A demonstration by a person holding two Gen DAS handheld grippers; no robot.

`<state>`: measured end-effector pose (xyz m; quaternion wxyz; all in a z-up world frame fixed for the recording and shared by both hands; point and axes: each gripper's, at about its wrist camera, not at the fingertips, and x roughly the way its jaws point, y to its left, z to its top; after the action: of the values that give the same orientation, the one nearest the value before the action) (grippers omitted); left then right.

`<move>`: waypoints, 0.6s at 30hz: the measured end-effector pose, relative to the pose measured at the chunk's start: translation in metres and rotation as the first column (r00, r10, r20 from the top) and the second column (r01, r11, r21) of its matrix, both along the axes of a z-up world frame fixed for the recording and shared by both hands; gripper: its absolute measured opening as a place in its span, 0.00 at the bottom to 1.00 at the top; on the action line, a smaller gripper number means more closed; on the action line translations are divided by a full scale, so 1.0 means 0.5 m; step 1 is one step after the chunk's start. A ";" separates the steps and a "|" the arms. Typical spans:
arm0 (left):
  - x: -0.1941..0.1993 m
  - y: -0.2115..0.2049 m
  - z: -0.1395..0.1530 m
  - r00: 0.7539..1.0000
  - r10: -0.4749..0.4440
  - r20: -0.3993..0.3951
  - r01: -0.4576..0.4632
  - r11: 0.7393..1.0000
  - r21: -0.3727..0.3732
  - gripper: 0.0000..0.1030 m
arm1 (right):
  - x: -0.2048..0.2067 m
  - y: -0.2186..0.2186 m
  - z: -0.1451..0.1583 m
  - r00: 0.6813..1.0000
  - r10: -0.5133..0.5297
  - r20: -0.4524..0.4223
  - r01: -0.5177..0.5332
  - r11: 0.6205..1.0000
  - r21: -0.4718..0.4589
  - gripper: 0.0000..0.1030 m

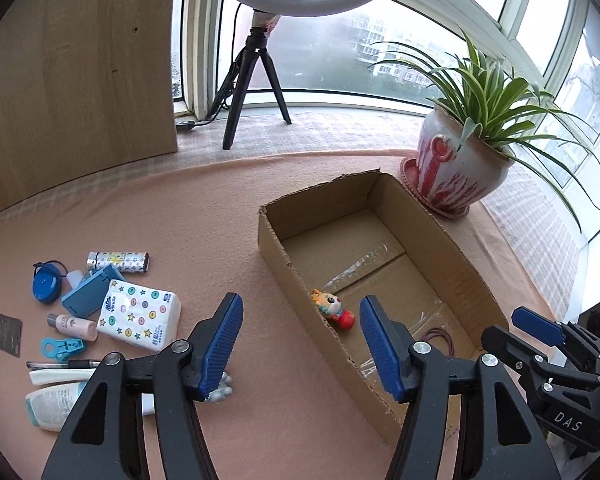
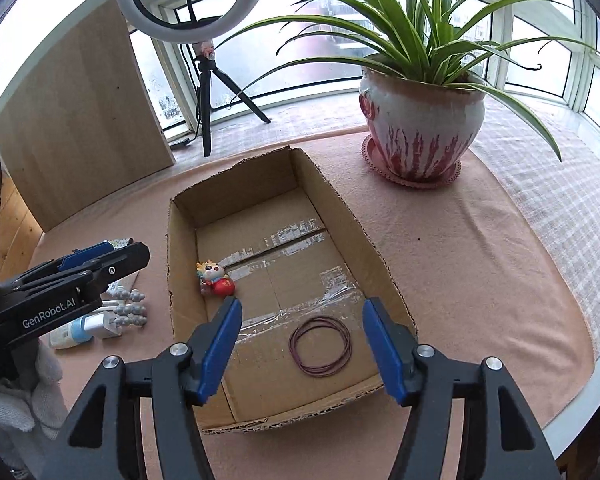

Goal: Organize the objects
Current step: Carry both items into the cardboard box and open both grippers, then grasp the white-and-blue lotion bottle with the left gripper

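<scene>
An open cardboard box [image 1: 452, 240] [image 2: 180, 248] sits on the pink cloth. Inside lie a small toy figure [image 1: 332, 308] [image 2: 214, 278] and dark red rubber bands [image 2: 320, 346] [image 1: 438, 338]. Left of the box lies a pile: tissue pack [image 1: 140, 316], blue case [image 1: 88, 294], patterned tube [image 1: 118, 262], blue round thing [image 1: 46, 282], pink bottle [image 1: 72, 326], blue clip [image 1: 62, 348], pen [image 1: 60, 364], white-blue tube [image 1: 52, 404], grey roller [image 2: 130, 308]. My left gripper [image 1: 300, 348] is open and empty above the box's left wall. My right gripper [image 2: 302, 346] is open and empty over the box's near end.
A potted spider plant [image 1: 456, 168] [image 2: 420, 128] stands on a pink saucer behind the box on the right. A ring light on a tripod [image 1: 256, 80] [image 2: 204, 80] and a wooden board [image 1: 72, 72] stand at the back by the window. The table edge [image 2: 580, 400] curves at right.
</scene>
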<state>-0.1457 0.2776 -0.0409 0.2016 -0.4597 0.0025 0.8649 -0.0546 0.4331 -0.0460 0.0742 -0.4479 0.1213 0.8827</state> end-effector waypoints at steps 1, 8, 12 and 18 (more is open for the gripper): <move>-0.001 -0.016 -0.001 1.000 0.013 0.003 -0.013 1.000 -0.003 0.63 | -0.002 -0.004 -0.001 1.000 0.004 0.002 -0.004 1.000 -0.005 0.57; -0.002 -0.167 -0.017 0.992 0.124 0.031 -0.124 0.992 -0.031 0.63 | -0.009 -0.052 -0.004 0.999 0.046 0.011 -0.046 0.998 -0.034 0.57; -0.001 -0.266 -0.036 0.979 0.195 0.058 -0.192 0.980 -0.056 0.63 | -0.008 -0.091 -0.004 0.997 0.073 0.012 -0.073 0.997 -0.040 0.57; -0.002 -0.392 -0.079 0.957 0.267 0.115 -0.260 0.963 -0.073 0.60 | -0.007 -0.153 -0.008 0.995 0.093 0.033 -0.092 0.995 -0.047 0.57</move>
<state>-0.1465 0.0819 -0.0802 0.0709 -0.5141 -0.0467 0.8535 -0.0582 0.3565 -0.0502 0.0252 -0.4699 0.1190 0.8743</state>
